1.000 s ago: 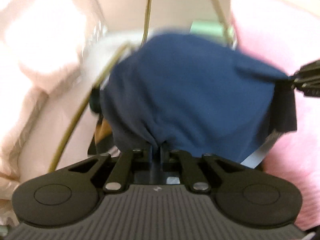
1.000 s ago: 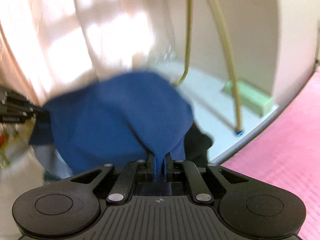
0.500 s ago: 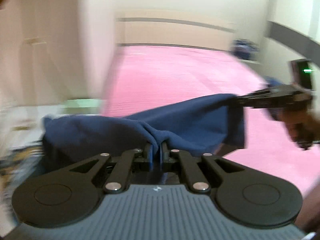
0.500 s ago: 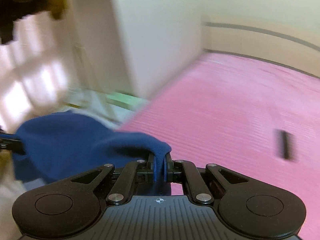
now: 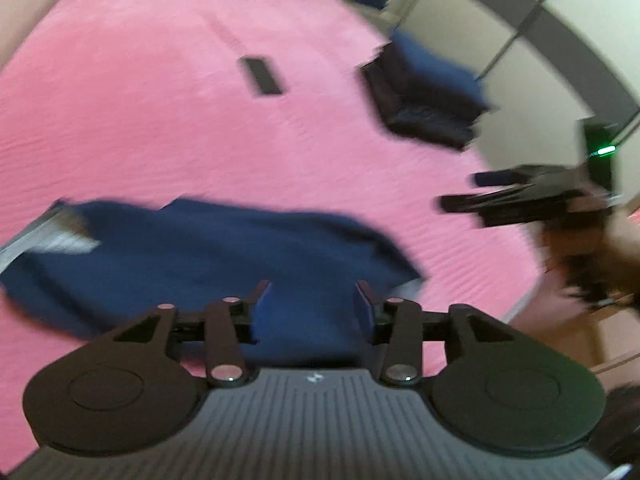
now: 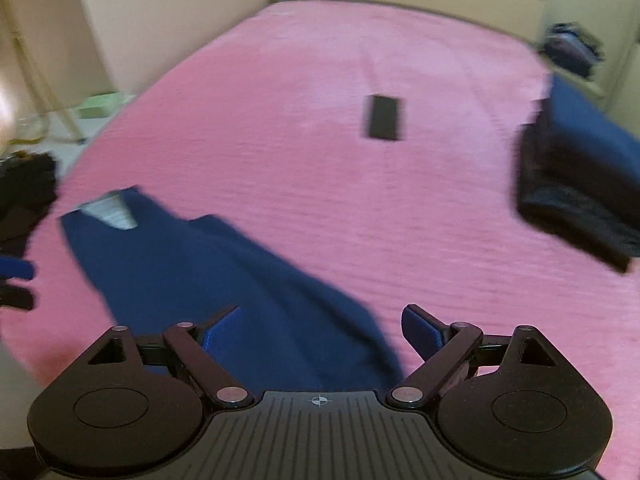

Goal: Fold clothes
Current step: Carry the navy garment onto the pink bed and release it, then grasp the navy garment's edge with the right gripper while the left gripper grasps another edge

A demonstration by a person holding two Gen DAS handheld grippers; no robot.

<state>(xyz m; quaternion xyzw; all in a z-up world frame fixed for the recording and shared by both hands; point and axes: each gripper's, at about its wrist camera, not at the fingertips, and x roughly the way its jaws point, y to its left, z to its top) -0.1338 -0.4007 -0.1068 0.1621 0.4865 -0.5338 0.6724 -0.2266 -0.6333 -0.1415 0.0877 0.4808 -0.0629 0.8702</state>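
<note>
A navy blue garment [image 5: 200, 256] with a grey-white inner patch lies spread on the pink bed [image 5: 140, 120], near its front edge. It also shows in the right wrist view [image 6: 224, 280]. My left gripper [image 5: 312, 300] is open just above the garment's near edge, holding nothing. My right gripper [image 6: 320, 324] is open wide over the garment's near right part, also empty. The right gripper shows at the right of the left wrist view [image 5: 516, 196]. The frames are blurred by motion.
A stack of folded dark clothes [image 5: 428, 96] sits at the bed's right side, also in the right wrist view [image 6: 580, 184]. A small black flat object [image 6: 383, 118] lies mid-bed. A cream headboard and walls surround the bed [image 6: 280, 140]. Floor and a stand lie left.
Both grippers swung from the floor side over to the bed with the garment, then opened and let it go. The garment now lies on the bed.
</note>
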